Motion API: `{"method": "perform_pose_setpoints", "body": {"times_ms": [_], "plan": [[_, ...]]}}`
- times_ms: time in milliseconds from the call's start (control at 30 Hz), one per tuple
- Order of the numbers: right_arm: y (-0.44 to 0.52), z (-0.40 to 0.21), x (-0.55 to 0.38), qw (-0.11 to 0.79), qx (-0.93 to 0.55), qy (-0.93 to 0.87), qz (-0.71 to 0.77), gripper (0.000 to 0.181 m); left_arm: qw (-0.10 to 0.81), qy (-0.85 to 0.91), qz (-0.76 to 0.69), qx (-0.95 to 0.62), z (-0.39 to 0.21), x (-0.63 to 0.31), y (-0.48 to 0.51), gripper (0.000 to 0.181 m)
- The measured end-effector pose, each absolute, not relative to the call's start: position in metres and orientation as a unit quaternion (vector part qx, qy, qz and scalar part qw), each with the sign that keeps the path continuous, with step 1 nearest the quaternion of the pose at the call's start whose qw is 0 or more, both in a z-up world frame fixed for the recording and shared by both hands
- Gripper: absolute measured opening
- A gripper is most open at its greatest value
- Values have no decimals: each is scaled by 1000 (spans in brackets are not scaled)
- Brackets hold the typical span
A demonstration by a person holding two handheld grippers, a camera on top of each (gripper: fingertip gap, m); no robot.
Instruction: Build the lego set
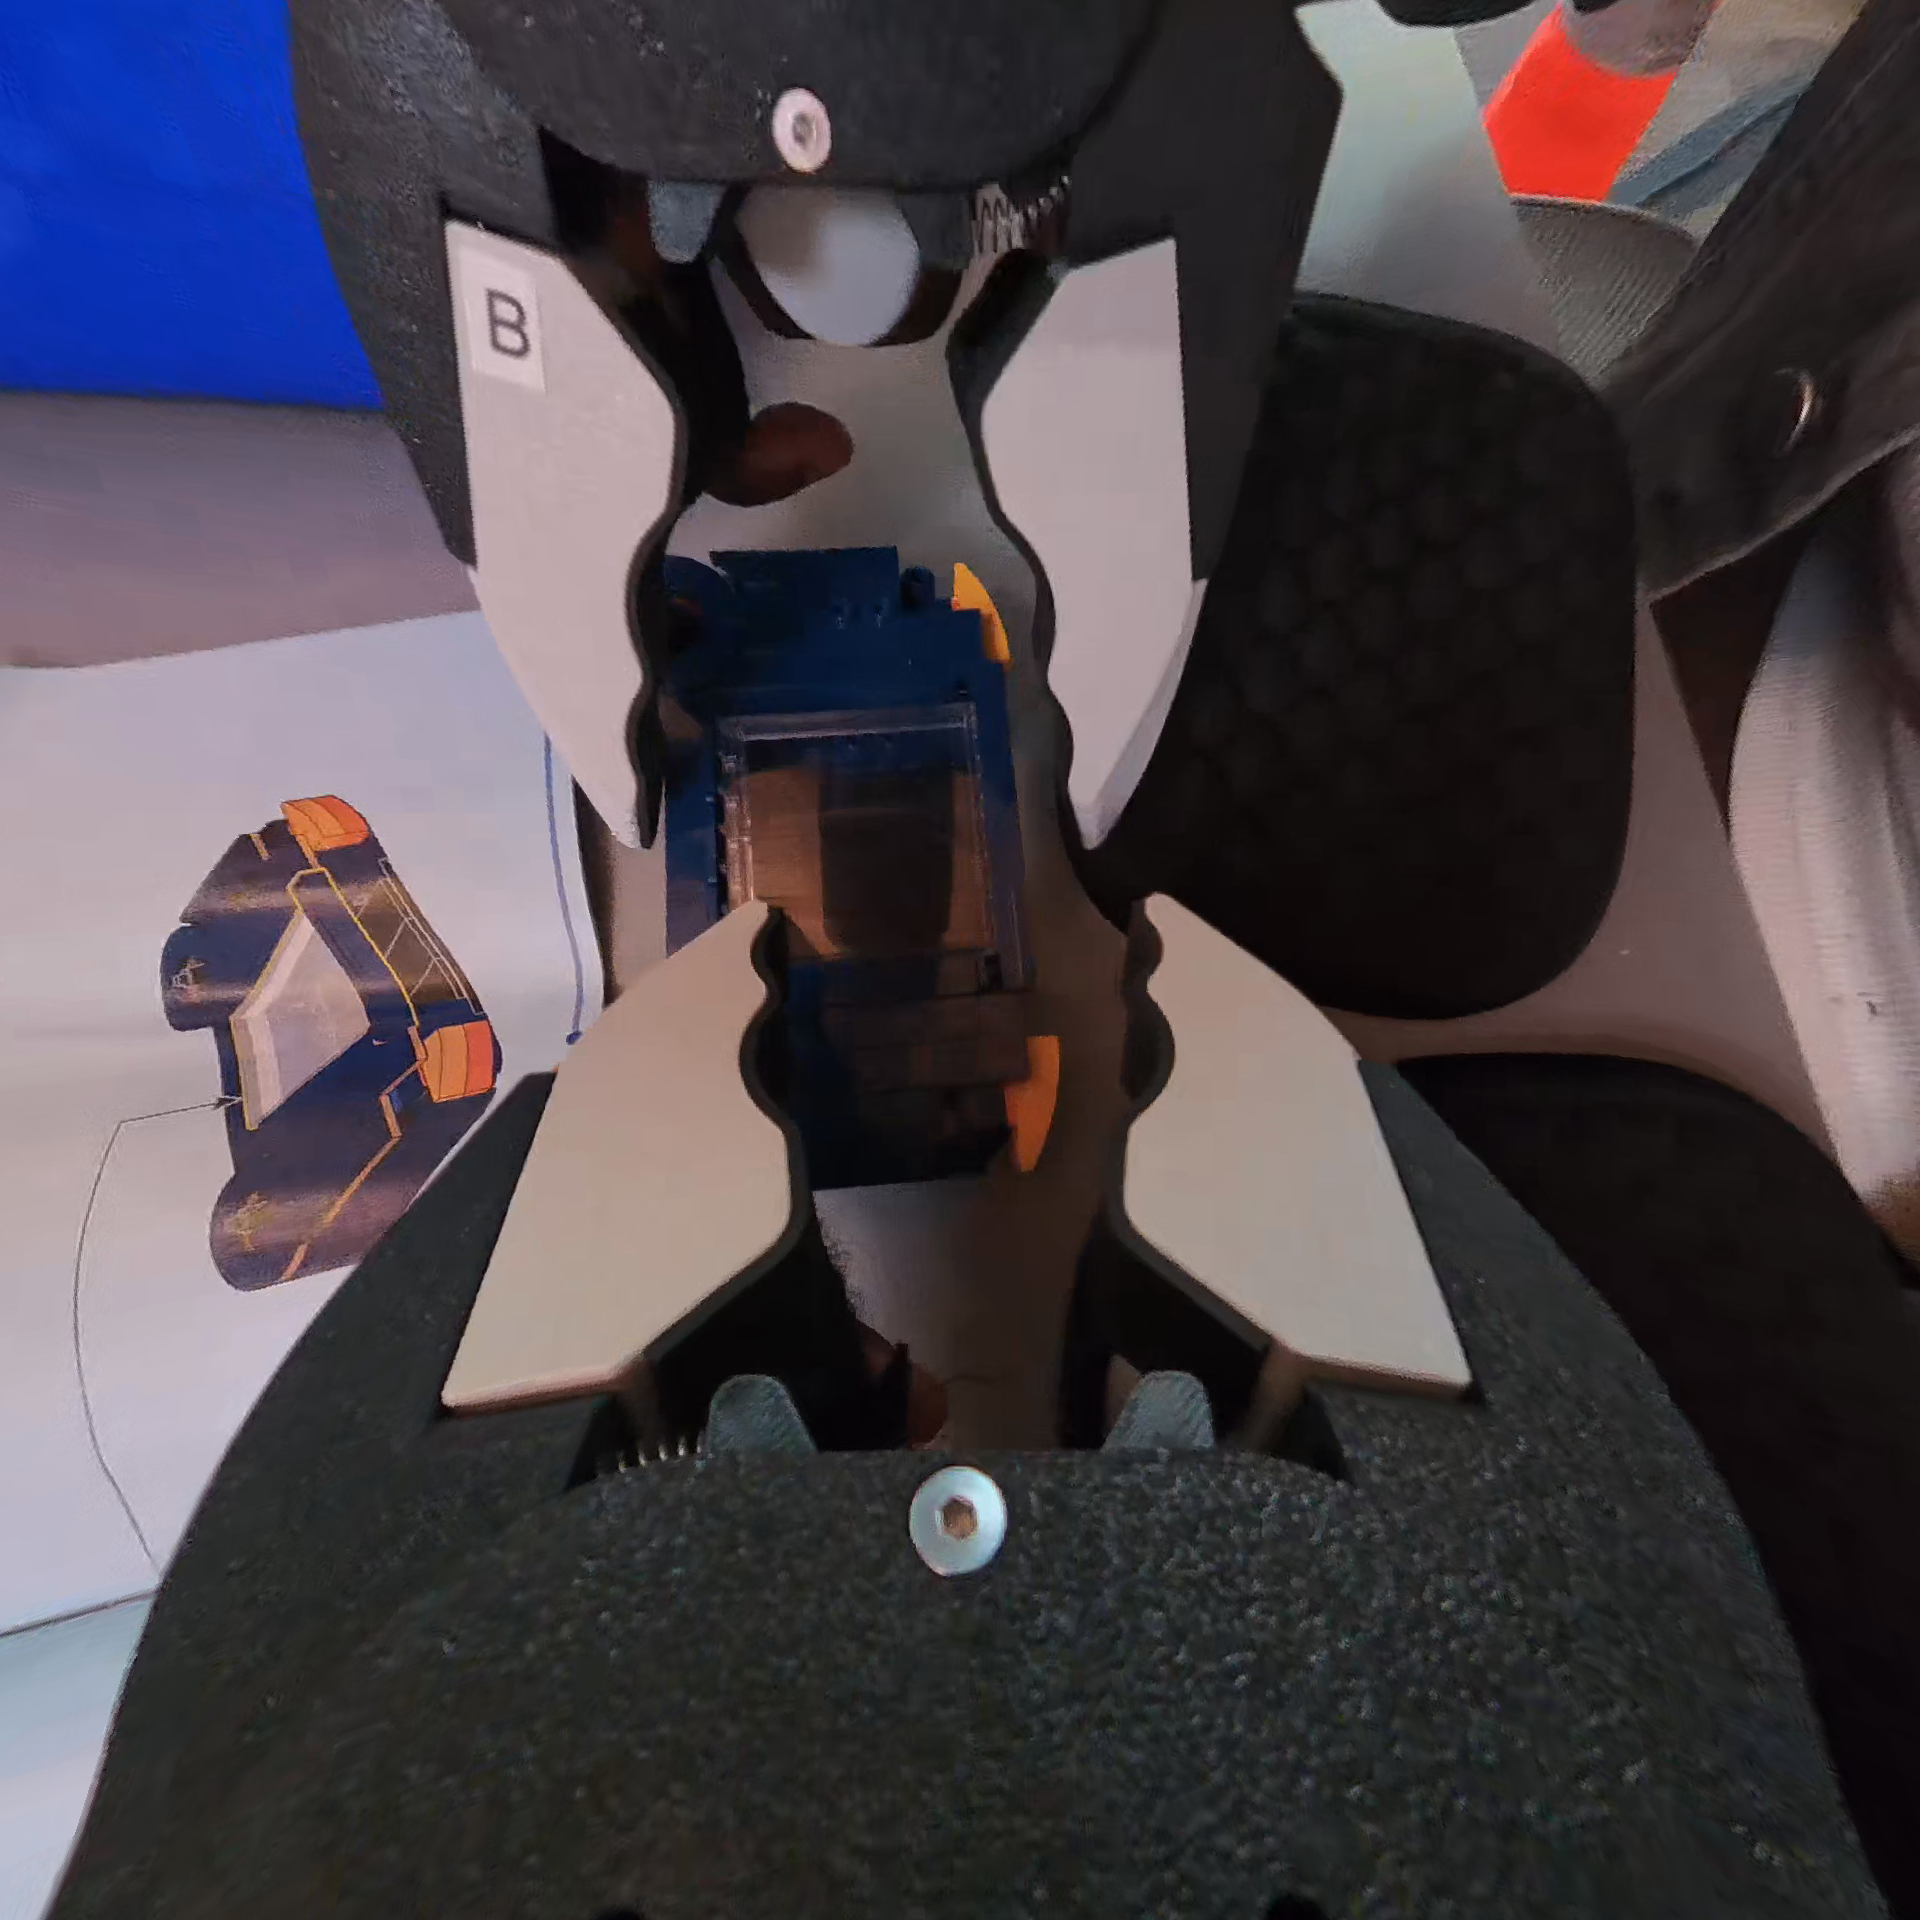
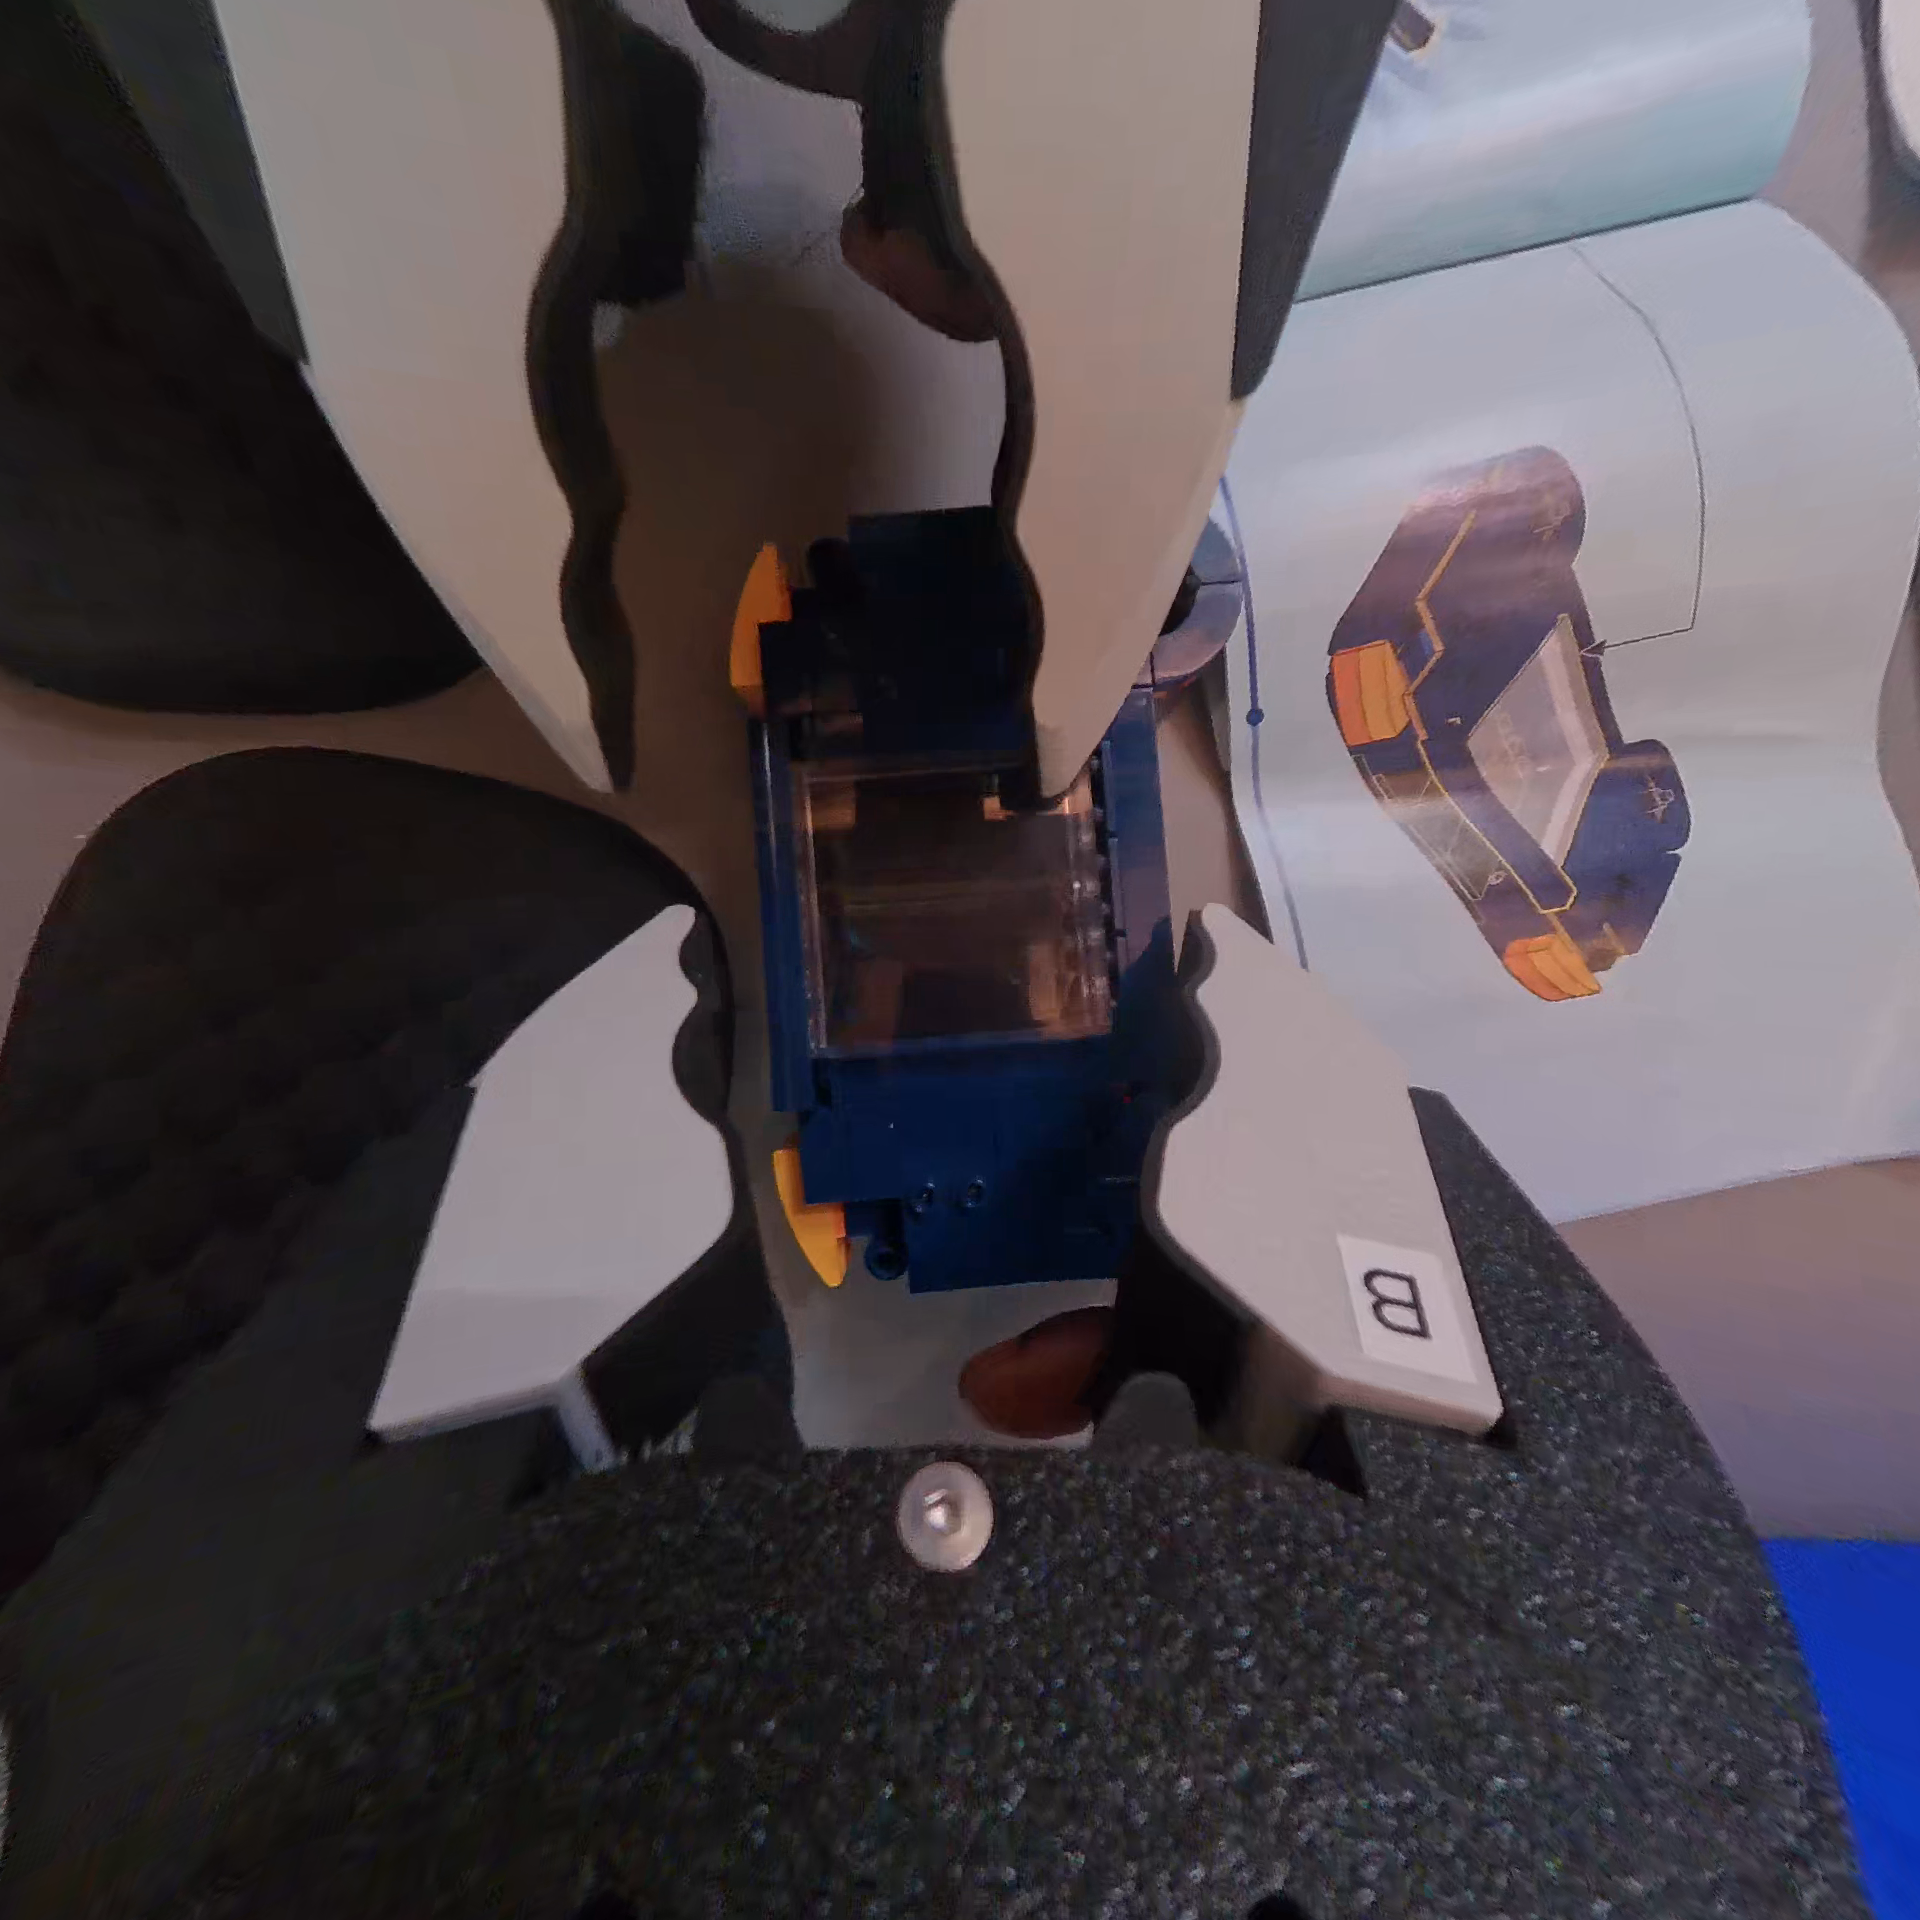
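We see the blue car (image 1: 862, 883) at the centre of both frames, lying on the pale table (image 1: 312, 540) between two grippers that face each other from opposite ends. Its clear windscreen (image 1: 857, 821) faces up at us, and orange mudguards (image 1: 1034, 1101) show along one side.

In the left wrist view, the left gripper (image 1: 951, 1060) reaches up from the bottom of the frame with its jaws spread fairly wide. One fingertip (image 1: 748, 935) overlaps the car's edge beside the windscreen; the other stands off the orange side, so we judge it frames the car rather than clamps it.

In the right wrist view, the right gripper (image 2: 940, 997) sits at the bottom, also spread wide, with the car's end lying between its fingers and a gap on the orange side. We take this as bracing, so the car cannot slide while the clear piece is pressed home, but actual contact we cannot tell.

The instruction booklet (image 1: 312, 987) lies open at the left of the left view, and at the right of the right view, where its drawing of the car stays readable. A black mat (image 1: 1403, 675) lies at the right of the left view.
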State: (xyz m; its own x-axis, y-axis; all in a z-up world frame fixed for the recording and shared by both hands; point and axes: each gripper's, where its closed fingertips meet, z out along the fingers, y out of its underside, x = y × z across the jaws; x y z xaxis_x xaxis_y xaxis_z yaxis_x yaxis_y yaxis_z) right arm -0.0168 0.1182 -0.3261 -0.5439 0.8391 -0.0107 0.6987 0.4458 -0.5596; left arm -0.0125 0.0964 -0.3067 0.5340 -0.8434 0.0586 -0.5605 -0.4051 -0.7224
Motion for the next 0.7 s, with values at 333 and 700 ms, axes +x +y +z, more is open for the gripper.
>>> {"method": "perform_pose_setpoints", "body": {"times_ms": [333,700], "plan": [[121,-328,-17,144,-439,-848,260,77,337,448,-131,-818,-315,-19,113,95],[131,-279,-16,269,-477,-763,344,4,314,452,-150,-821,-320,-19,113,84]]}}
